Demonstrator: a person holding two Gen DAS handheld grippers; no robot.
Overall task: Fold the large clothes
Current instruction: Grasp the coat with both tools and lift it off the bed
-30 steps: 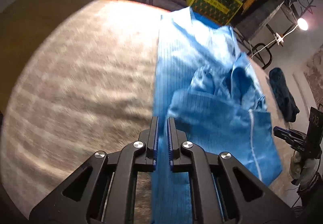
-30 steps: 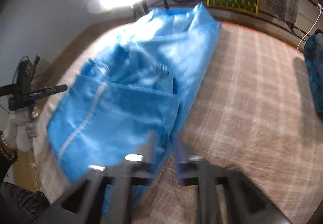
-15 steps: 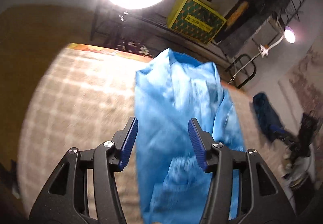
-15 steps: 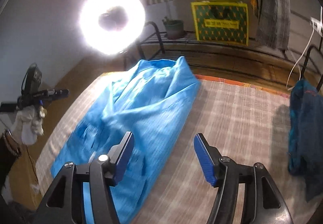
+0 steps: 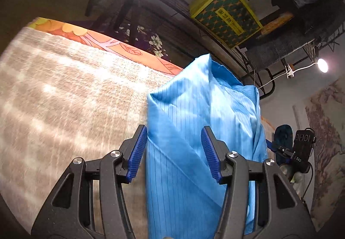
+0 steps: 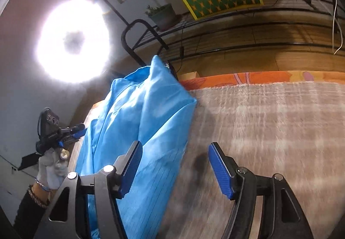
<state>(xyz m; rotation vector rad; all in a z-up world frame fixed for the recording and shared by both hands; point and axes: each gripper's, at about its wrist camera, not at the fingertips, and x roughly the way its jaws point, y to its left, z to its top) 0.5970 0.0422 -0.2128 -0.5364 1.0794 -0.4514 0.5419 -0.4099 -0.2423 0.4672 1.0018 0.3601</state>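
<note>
A large blue pinstriped garment (image 5: pixel 194 135) lies lengthwise, folded into a long strip, on a beige checked blanket (image 5: pixel 64 98). It also shows in the right wrist view (image 6: pixel 140 122). My left gripper (image 5: pixel 174 152) is open and empty, held above the garment's left half. My right gripper (image 6: pixel 174 167) is open and empty, above the garment's right edge where it meets the blanket (image 6: pixel 269 131). The left gripper also shows in the right wrist view (image 6: pixel 62 137), and the right gripper shows in the left wrist view (image 5: pixel 289 152).
An orange patterned sheet edge (image 5: pixel 112 44) borders the blanket at the far side. Beyond it stand a ring light (image 6: pixel 73 40), a metal rack (image 6: pixel 146 32) and a yellow-green box (image 5: pixel 228 16). A dark blue cloth (image 5: pixel 282 133) lies at the right.
Both grippers let go of the garment, opened and rose back. The garment now lies as a narrower folded strip, and both cameras tilted up toward the far edge.
</note>
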